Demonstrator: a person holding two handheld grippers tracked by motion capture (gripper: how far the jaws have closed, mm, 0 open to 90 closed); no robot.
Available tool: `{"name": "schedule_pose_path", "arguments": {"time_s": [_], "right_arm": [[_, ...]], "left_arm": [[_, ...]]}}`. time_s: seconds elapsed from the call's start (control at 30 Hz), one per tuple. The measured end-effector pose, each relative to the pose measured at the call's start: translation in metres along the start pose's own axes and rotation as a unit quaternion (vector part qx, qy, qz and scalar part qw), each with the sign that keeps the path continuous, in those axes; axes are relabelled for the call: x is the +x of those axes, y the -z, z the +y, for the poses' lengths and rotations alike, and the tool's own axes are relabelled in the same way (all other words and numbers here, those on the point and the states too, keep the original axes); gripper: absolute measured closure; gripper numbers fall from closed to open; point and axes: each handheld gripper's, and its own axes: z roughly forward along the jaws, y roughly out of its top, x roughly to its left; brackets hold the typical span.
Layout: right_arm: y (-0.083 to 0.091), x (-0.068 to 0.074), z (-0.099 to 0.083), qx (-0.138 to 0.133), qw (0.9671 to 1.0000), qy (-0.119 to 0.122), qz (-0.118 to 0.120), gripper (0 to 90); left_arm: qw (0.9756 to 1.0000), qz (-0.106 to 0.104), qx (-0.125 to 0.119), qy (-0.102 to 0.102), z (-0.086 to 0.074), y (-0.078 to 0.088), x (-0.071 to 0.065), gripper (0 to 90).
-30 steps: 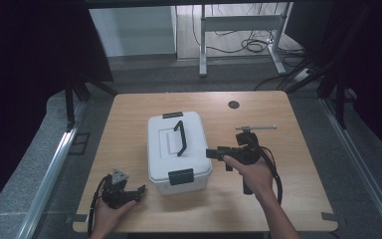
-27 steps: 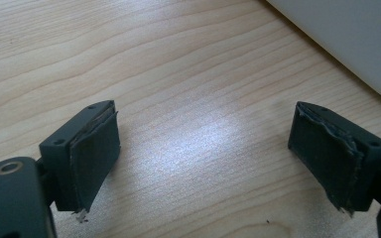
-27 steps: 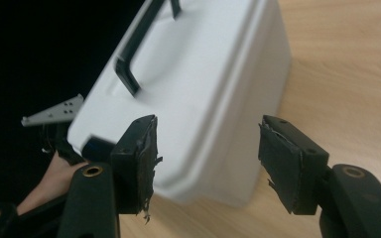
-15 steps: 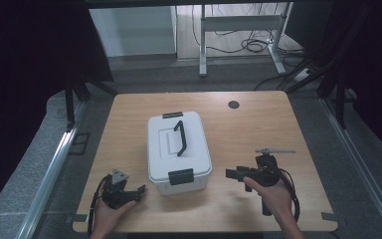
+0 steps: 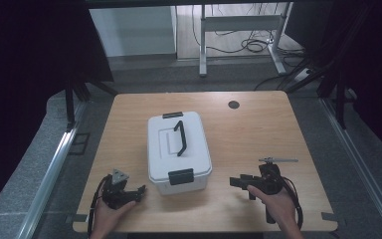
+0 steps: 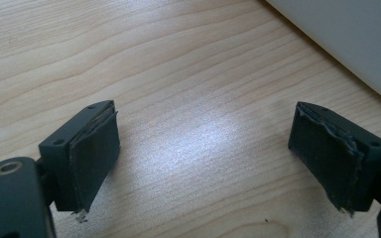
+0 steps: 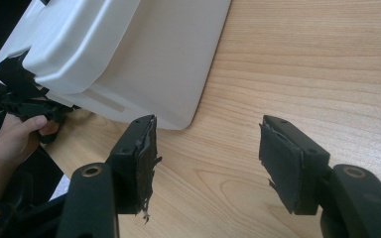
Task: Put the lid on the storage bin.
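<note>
A white lidded box (image 5: pixel 178 149) with a black carry handle (image 5: pixel 180 137) and black latches (image 5: pixel 180 176) stands in the middle of the wooden table (image 5: pixel 248 129). My left gripper (image 5: pixel 138 191) rests near the table's front left, just left of the box, open and empty (image 6: pixel 203 158). The box's white side (image 6: pixel 347 39) fills the upper right of the left gripper view. My right gripper (image 5: pixel 236 182) sits at the front right, pointing toward the box, open with nothing between its jaws (image 7: pixel 206 158). The box (image 7: pixel 124 54) lies ahead of it.
A small dark round hole (image 5: pixel 234 104) marks the table's far side. Metal rails (image 5: pixel 49 174) run along both sides of the table. Desk legs and cables (image 5: pixel 248 45) stand on the floor beyond. The other hand (image 7: pixel 15 134) holds its gripper past the box.
My right gripper has drawn back from the box's right side toward the table's front right edge. The left gripper and the box have stayed put.
</note>
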Motion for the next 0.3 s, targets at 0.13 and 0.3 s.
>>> {"name": "schedule_pose_path", "arguments": {"time_s": [0.13, 0.3], "right_arm": [[0.0011, 0.0002, -0.0009, -0.004, 1.0, 0.003, -0.001, 39.9], [0.003, -0.0007, -0.0012, -0.01, 0.9999, 0.002, -0.001, 39.9]], "left_arm": [[1.0, 0.001, 0.0, 0.0, -0.0001, 0.0, -0.0002, 12.3], [1.0, 0.0, 0.0, 0.0, 0.0, 0.0, -0.0002, 12.3]]}}
